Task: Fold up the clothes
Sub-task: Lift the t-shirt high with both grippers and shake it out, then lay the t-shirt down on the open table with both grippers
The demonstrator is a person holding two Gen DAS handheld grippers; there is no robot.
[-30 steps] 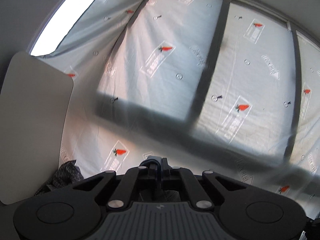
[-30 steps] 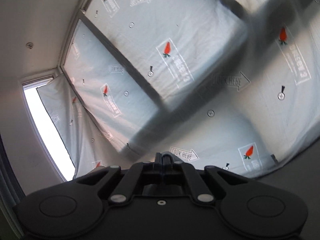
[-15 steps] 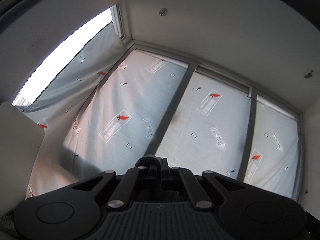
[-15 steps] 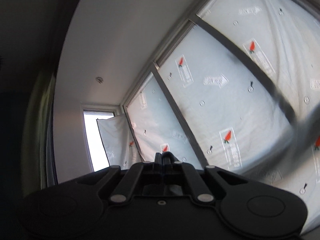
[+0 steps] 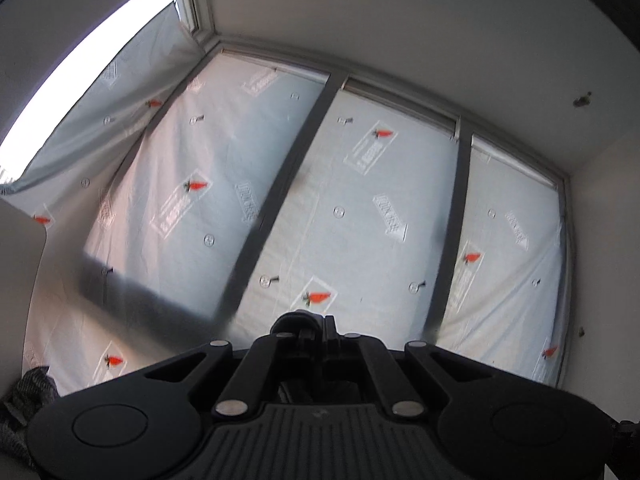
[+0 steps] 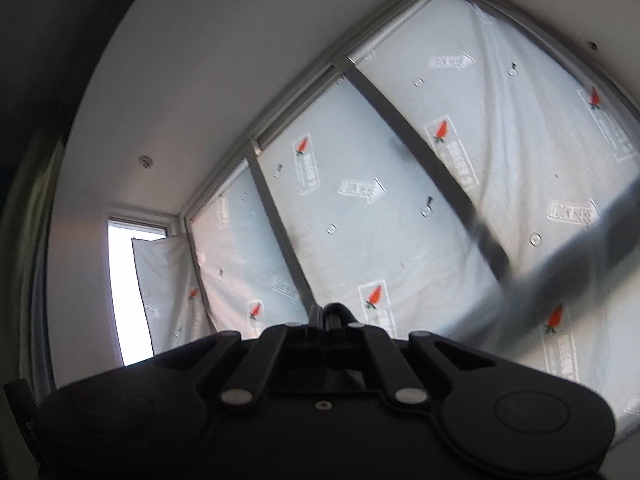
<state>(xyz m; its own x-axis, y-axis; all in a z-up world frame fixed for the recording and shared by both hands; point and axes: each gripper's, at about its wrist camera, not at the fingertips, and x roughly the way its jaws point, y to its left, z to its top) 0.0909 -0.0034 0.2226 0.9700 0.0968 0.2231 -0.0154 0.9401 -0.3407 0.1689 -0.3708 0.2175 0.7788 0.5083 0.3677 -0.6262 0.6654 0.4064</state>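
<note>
My left gripper (image 5: 308,320) points upward at a film-covered window, its fingers pressed together. A dark checked garment (image 5: 24,400) shows only as a bunched corner at the lower left edge of the left wrist view. Something dark lies under the closed fingers there; I cannot tell whether it is cloth in the grip. My right gripper (image 6: 332,312) is also shut and tilted up toward the same window wall, and no garment appears in the right wrist view. The surface beneath both grippers is hidden.
Tall window panes (image 5: 360,220) with dark frames are covered by translucent film printed with orange carrot logos. A white ceiling (image 5: 400,20) is above. A white board (image 5: 16,280) stands at the left. Bare bright glass (image 6: 128,292) shows at the far left of the right wrist view.
Both views have swung upward from the lower window to its upper frame and the ceiling. The right view has also rolled. Both grippers stayed shut.
</note>
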